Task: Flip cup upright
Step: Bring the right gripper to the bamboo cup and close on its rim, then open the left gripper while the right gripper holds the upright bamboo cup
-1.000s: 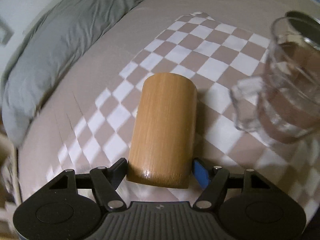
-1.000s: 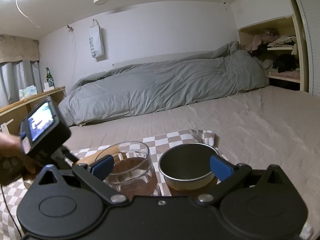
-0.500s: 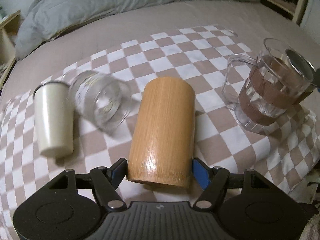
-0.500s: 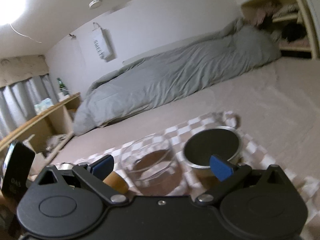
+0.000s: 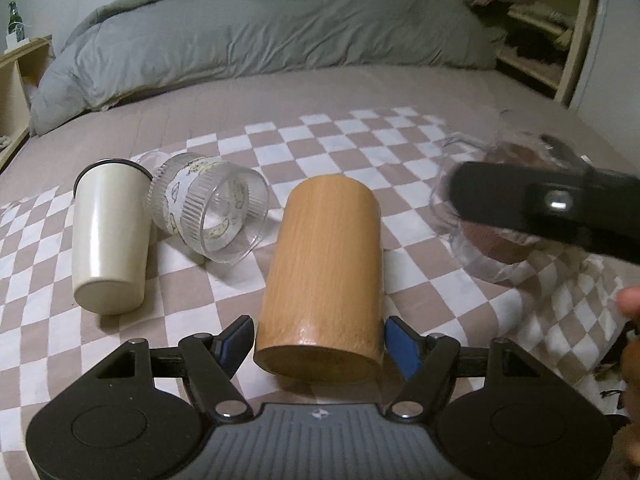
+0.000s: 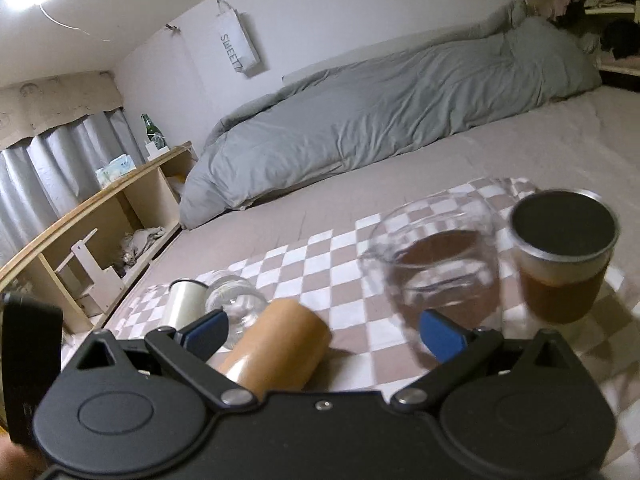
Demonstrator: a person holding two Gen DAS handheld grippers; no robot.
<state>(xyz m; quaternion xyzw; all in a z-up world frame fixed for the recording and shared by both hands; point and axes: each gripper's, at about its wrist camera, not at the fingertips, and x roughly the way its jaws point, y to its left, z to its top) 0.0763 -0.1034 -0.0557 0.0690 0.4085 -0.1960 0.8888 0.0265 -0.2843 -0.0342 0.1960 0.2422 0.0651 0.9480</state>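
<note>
Soft bed under checkered cloth [image 5: 328, 148] | wooden cup [image 5: 324, 276] lies on its side, base between left gripper [image 5: 318, 340] pads — clamped | right gripper [image 6: 324, 334] spread, empty | risk: tilting up, cup slips or topples on yielding bedding — could strike glass mug [image 6: 440, 264]
</note>
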